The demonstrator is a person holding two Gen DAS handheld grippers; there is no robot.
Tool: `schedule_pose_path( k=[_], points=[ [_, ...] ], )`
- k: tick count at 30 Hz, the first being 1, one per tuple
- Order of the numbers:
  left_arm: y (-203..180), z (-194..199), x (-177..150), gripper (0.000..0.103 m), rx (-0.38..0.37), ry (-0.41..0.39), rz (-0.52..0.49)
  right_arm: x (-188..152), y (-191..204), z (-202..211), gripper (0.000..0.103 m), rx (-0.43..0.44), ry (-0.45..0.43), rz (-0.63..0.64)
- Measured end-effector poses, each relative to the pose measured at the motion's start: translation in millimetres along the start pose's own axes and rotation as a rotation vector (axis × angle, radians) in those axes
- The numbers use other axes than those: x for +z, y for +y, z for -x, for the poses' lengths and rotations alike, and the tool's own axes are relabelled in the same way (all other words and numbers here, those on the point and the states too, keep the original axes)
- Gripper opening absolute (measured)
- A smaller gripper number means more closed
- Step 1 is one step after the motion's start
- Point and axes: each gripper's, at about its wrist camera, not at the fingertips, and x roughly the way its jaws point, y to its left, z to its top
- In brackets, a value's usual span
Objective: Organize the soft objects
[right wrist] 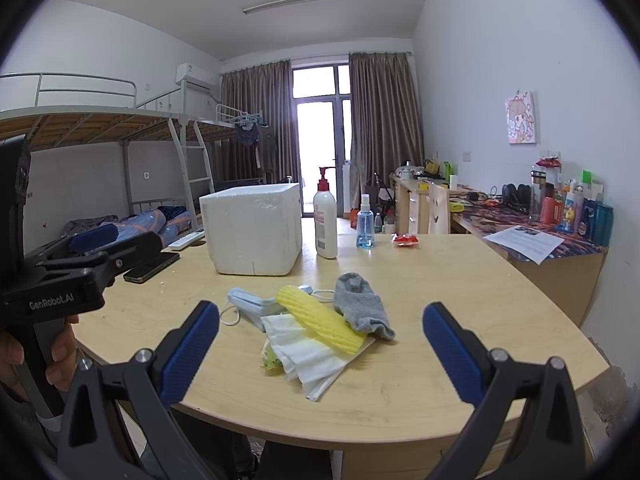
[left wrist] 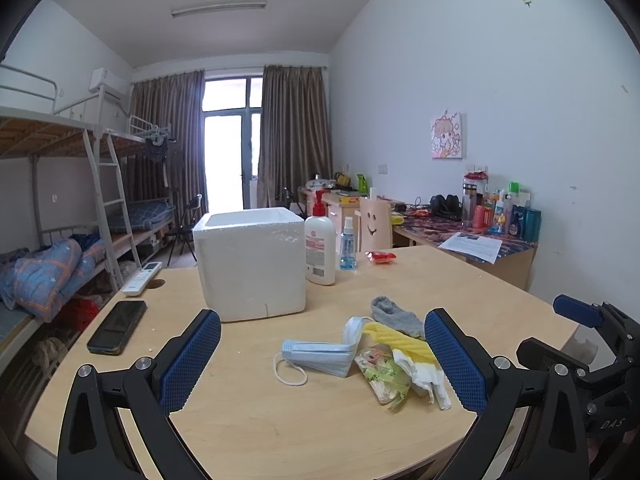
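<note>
On the far left of the wooden desk (left wrist: 460,276) lies a white remote control (left wrist: 142,278), and nearer the edge a black smartphone (left wrist: 117,327) lies flat; the left claw (left wrist: 322,364) hangs above the desk with its blue-padded jaws wide apart and nothing between them, and in the right wrist view its black body reads "GenRobot.AI", held by a hand (right wrist: 38,360); behind it stands a white foam box (left wrist: 251,262), open at the top, with a white pump bottle (left wrist: 319,246) with a red pump head and a red-and-white label, its print too small to read, just beside the box's right wall; next to that stands a small clear spray bottle (left wrist: 347,245) of blue liquid, and further right a red wrapper (left wrist: 381,257) lies on the desk; the soft things sit in one loose heap near the front, well apart from the box: a blue face mask (left wrist: 320,356) with white ear loops on the left, a green printed packet (left wrist: 382,372) and white tissue (right wrist: 308,354) in the middle, a yellow ribbed foam sleeve (right wrist: 320,318) lying across them, and a grey sock (right wrist: 360,306) at the right, touching the yellow sleeve; the right claw (right wrist: 320,350) hovers before this heap, jaws spread wide and gripping nothing; a printed sheet of paper (left wrist: 472,245) lies on the patterned side desk at the far right, its text unreadable
</note>
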Motion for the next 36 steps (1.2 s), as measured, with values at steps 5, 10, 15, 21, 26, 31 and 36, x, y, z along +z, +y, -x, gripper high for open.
schedule_pose_path(
  k=[5, 10, 15, 21, 26, 31, 36],
  points=[
    [1.1, 0.6, 0.0, 0.102, -0.002, 0.000, 0.005, 0.3, -0.3, 0.1, 0.103, 0.002, -0.001, 0.000],
    [2.6, -1.5, -0.2, 0.102, 0.001, 0.007, 0.008, 0.5, -0.2, -2.8, 0.103, 0.005, 0.004, 0.003],
    [2.7, -1.9, 2.1, 0.102, 0.007, 0.009, 0.002, 1.4, 1.3, -1.3, 0.103, 0.007, -0.001, 0.005],
    [3.8, -3.3, 2.9, 0.102, 0.008, 0.011, 0.000, 4.2, 1.3, -3.0, 0.103, 0.005, 0.002, 0.000],
    [5.2, -8.6, 3.6, 0.102, 0.007, 0.023, -0.003, 5.4, -2.1, -5.9, 0.103, 0.002, 0.004, -0.014],
    [7.7, -12.8, 5.6, 0.102, 0.009, 0.015, 0.003, 6.5, -5.9, -11.3, 0.103, 0.002, 0.016, -0.024],
    [12.9, -25.8, 2.9, 0.102, -0.006, 0.043, -0.003, 6.6, -10.9, -18.9, 0.103, 0.006, 0.032, -0.033]
  ],
)
